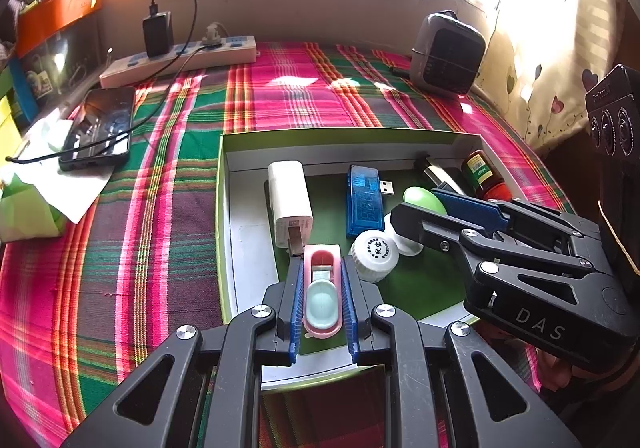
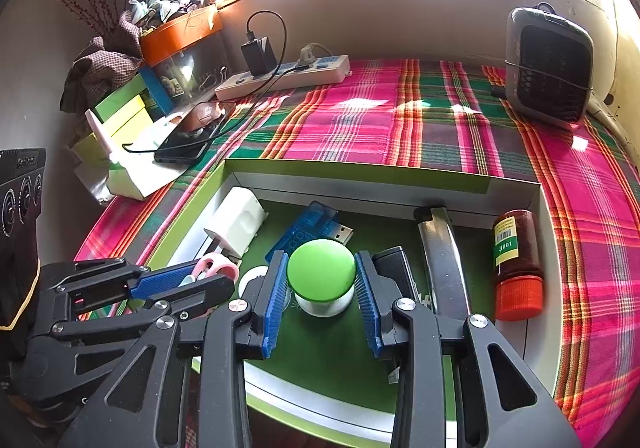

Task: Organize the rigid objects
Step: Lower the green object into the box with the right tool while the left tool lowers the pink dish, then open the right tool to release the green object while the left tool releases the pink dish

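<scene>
**Technician A:** Report gripper status.

**Technician B:** The left gripper (image 1: pixel 322 300) has its jaws closed on a small pink case (image 1: pixel 322 290) with a pale blue insert, blue pads pressing on both long sides. It is over the near edge of the green box (image 1: pixel 340 136). The right gripper (image 2: pixel 322 288) has a green-capped white jar (image 2: pixel 321 274) between its jaws; the pads sit against the sides of the cap, so I judge it gripped. It is inside the box, near the middle.

**Technician A:** Box contents?

**Technician B:** A white charger (image 1: pixel 289 204) at the left, a blue USB device (image 1: pixel 364 200) beside it, a white screw cap (image 1: pixel 374 254) in front of that, a metal-handled tool (image 2: pixel 442 252) and a red-capped brown bottle (image 2: pixel 516 264) at the right wall. All lie on the box floor.

**Technician A:** Anything left outside?

**Technician B:** On the plaid cloth (image 1: pixel 160 228) there are a phone (image 1: pixel 100 128) on its cable, a power strip (image 1: pixel 180 62) and a small heater (image 1: pixel 446 52). These look like room fixtures, not items to sort, but I cannot confirm that.

**Technician A:** Progress assessment?

**Technician B:** Judged late stage. Most small items are already in the box. Remaining: set down and release the two held items. Whether further arranging is needed, the views do not show.
</scene>
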`<action>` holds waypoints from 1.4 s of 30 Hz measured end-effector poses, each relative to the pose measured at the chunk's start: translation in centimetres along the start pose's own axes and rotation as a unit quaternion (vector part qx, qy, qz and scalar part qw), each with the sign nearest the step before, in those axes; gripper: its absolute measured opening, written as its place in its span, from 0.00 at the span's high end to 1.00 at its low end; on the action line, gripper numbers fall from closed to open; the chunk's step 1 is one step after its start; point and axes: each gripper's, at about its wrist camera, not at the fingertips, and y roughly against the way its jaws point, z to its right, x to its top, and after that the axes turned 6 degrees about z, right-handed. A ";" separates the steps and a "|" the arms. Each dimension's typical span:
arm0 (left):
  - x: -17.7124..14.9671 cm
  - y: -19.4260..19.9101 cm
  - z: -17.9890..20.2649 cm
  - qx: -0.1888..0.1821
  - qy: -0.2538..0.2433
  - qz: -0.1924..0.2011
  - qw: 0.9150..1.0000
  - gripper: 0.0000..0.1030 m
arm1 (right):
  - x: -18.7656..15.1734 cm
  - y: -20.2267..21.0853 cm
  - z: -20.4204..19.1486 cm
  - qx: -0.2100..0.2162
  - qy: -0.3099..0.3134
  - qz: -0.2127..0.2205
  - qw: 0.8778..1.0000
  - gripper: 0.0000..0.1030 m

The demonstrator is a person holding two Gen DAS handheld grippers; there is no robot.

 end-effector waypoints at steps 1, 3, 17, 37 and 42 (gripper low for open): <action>0.0 0.0 0.0 0.000 0.000 0.000 1.000 0.83 | 0.0 0.0 0.0 0.001 0.000 0.000 1.000 0.66; 0.0 0.0 0.0 0.000 0.000 0.000 1.000 0.83 | 0.0 0.0 0.0 0.002 -0.002 0.000 1.000 0.66; 0.0 0.0 0.0 0.000 0.000 0.001 1.000 0.83 | -0.2 -0.2 -0.1 0.005 -0.001 -0.004 1.000 0.66; -0.1 0.5 0.4 -0.005 -0.001 0.003 1.000 0.72 | -0.5 0.8 0.2 0.002 -0.011 0.008 1.000 0.62; -0.1 1.1 0.4 0.000 0.001 0.008 1.000 0.67 | -0.5 1.5 0.3 0.002 -0.016 0.014 1.000 0.58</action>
